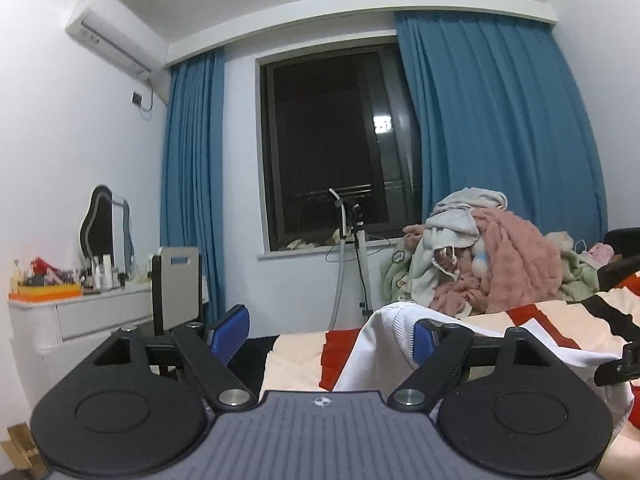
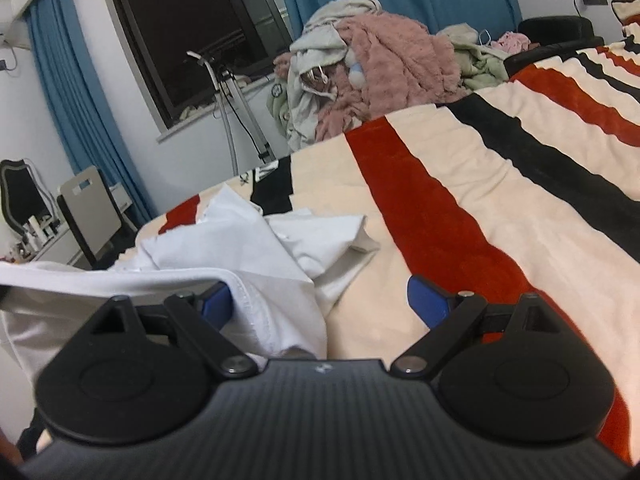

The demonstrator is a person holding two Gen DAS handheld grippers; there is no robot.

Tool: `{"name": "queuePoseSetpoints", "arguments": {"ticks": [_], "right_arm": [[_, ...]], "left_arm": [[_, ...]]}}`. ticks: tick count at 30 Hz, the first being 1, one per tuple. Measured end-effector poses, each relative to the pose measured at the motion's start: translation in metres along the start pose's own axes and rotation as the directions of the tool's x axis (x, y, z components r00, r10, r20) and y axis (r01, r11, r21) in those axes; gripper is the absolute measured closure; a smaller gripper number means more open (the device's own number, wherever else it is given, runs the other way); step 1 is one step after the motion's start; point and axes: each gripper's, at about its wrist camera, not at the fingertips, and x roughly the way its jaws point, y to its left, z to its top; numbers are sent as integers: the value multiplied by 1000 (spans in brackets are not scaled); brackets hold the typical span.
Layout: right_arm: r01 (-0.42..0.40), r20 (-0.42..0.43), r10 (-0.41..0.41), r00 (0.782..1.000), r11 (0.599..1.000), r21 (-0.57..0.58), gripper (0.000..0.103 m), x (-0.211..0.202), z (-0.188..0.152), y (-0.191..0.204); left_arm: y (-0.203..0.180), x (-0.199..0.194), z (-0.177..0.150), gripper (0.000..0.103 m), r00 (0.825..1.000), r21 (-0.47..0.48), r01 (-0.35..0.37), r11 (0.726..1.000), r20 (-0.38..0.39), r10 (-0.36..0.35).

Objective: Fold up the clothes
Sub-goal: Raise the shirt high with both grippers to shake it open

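Observation:
A white garment (image 2: 248, 248) lies crumpled on the striped bed cover (image 2: 500, 200) at the near left of the bed. My right gripper (image 2: 320, 304) is open just above the bed, its left blue finger (image 2: 218, 304) against the garment's near edge and its right finger (image 2: 428, 300) over bare cover. In the left wrist view the same white garment (image 1: 384, 340) drapes over the right blue finger (image 1: 424, 340). My left gripper (image 1: 324, 334) is open, its left finger (image 1: 230, 334) free in the air past the bed's edge.
A heap of pink, grey and green clothes (image 1: 488, 256) (image 2: 380, 64) sits beyond the bed's far side. A white dresser (image 1: 80, 316) with bottles, a mirror and a chair (image 1: 176, 288) stands at the left. A stand with a hose (image 1: 352, 256) is under the window.

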Motion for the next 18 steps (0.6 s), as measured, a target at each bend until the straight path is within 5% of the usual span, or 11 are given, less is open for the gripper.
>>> {"name": "queuePoseSetpoints", "arguments": {"ticks": [5,10,14,18], "right_arm": [[44,27,-44,999,999,9,12,-25,5,-12],[-25,116,23,993,999,20,12,-41,11,-13],[-65,-8,65,998,998,-21,12,-17,1,-3],[-2,-163,-13,987,996,-86,12,14,-16,7]], "left_arm": [[-4,-20,5,20,999,12,23,1000,30,-24],[-10,-25,4,20,999,17,22,1000,31,-23],[-6,-22,4,20,1000,9,12,1000,22,-12],[-3,-16,4,20,1000,9,7,1000,5,-7]]}}
